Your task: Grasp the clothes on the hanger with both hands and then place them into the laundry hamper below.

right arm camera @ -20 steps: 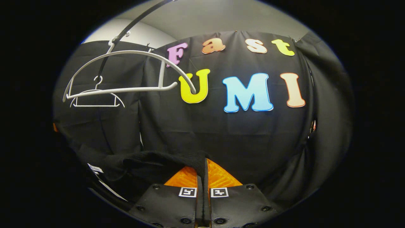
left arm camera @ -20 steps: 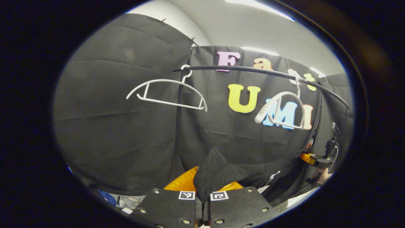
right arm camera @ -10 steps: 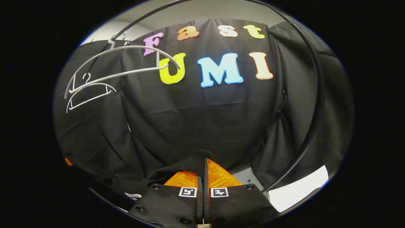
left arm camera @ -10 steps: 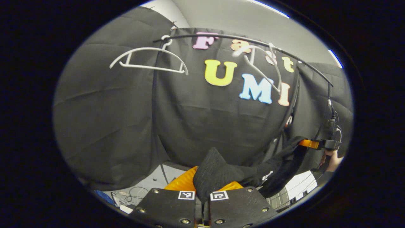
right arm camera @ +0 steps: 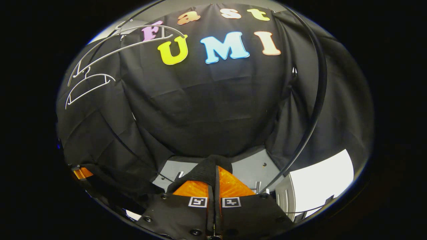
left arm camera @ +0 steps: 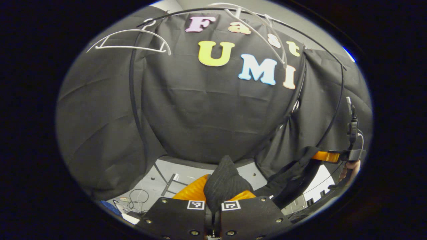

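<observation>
- Two bare white hangers (left arm camera: pixel 128 41) (left arm camera: pixel 257 30) high on the black rail (left arm camera: pixel 300 33), well above both grippers.
- Open air in front, back to the black cloth wall (left arm camera: pixel 206 116).
- Rack's upright pole (left arm camera: pixel 133 110) standing left of centre in the left gripper view; curved pole (right arm camera: pixel 315 100) sweeping down on the right in the right gripper view.
- Black garment (left arm camera: pixel 227 183) stretched between left gripper (left arm camera: pixel 213 200) and right gripper (right arm camera: pixel 213 186), barring the gap between them.
- Below: grey floor (left arm camera: pixel 186 170) with cables (left arm camera: pixel 135 200) on it at the left.
</observation>
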`<state>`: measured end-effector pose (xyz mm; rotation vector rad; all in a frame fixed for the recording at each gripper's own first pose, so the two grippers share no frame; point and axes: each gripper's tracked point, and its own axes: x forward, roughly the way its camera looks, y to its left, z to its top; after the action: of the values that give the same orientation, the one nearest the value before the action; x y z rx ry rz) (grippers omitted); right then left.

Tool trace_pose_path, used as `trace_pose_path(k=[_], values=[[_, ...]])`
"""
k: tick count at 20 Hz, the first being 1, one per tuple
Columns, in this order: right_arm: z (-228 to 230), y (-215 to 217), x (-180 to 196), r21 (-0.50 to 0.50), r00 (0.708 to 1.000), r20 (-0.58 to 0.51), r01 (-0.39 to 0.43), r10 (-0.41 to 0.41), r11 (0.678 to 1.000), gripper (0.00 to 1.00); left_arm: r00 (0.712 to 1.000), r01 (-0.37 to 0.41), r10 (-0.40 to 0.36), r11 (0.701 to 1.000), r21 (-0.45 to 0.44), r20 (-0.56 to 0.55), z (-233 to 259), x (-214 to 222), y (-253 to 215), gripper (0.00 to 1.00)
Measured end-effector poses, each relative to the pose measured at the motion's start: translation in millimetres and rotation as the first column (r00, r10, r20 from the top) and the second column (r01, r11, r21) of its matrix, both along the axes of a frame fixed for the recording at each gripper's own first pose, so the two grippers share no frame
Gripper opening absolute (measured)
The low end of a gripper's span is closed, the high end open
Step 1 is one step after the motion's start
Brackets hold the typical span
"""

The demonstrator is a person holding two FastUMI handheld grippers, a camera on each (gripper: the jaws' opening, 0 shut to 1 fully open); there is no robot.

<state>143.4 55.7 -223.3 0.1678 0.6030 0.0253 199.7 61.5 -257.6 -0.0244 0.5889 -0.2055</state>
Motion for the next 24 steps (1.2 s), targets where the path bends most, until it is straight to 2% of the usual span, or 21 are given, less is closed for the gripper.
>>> trace_pose_path(k=[4, 8, 11, 12, 14, 15, 16, 20, 21, 22, 24], values=[[-40.5, 14.0, 9.3, 0.031, 0.995, -0.095, 0.037, -0.034, 0.999, 0.02, 0.998, 0.029, -0.025, 0.998, 0.062, -0.061, -47.0, 7.0, -10.0, 0.05], [-76.0, 36.0, 11.3, 0.009, 0.988, -0.151, 0.026, -0.024, 1.000, 0.02, 0.994, 0.048, -0.042, 0.998, 0.049, -0.104, -98.8, 13.9, -18.2, 0.05], [-108.0, 46.3, 4.3, -0.001, 0.978, -0.209, 0.017, -0.017, 1.000, 0.03, 0.987, 0.134, -0.113, 0.972, 0.192, -0.118, -139.8, 12.6, -10.8, 0.05], [-119.6, 48.8, 2.6, -0.009, 0.972, -0.234, 0.013, -0.015, 1.000, 0.03, 0.983, 0.158, -0.134, 0.967, 0.202, -0.128, -153.4, 9.8, -13.6, 0.05], [-141.1, 51.5, 1.0, -0.024, 0.959, -0.283, 0.004, -0.011, 1.000, 0.03, 0.976, 0.177, -0.151, 0.971, 0.163, -0.157, -175.4, 1.6, -27.6, 0.05], [-149.4, 52.1, -0.1, -0.025, 0.953, -0.302, 0.005, -0.012, 1.000, 0.00, 0.975, 0.174, -0.150, 0.975, 0.141, -0.167, -181.7, 1.4, -28.0, 0.05], [-155.9, 51.2, -1.6, -0.029, 0.950, -0.311, 0.007, -0.016, 1.000, 0.04, 0.974, 0.168, -0.145, 0.977, 0.129, -0.173, -188.9, 2.2, -26.2, 0.05], [-166.1, 48.4, -15.3, -0.043, 0.941, -0.337, 0.018, -0.031, 0.999, 0.02, 0.972, 0.164, -0.139, 0.979, 0.122, -0.190, -211.4, 8.5, -22.1, 0.05], [-165.4, 47.3, -17.9, -0.046, 0.939, -0.341, 0.022, -0.036, 0.999, 0.08, 0.971, 0.171, -0.146, 0.978, 0.122, -0.191, -211.8, 8.8, -24.7, 0.04], [-165.3, 44.7, -21.4, -0.048, 0.939, -0.342, 0.028, -0.043, 0.998, 0.11, 0.971, 0.175, -0.151, 0.977, 0.122, -0.188, -211.9, 11.5, -26.6, 0.08], [-164.6, 41.3, -28.2, -0.039, 0.936, -0.347, 0.051, -0.061, 0.998, 0.08, 0.969, 0.180, -0.155, 0.976, 0.121, -0.191, -212.5, 12.7, -26.6, 0.08]])
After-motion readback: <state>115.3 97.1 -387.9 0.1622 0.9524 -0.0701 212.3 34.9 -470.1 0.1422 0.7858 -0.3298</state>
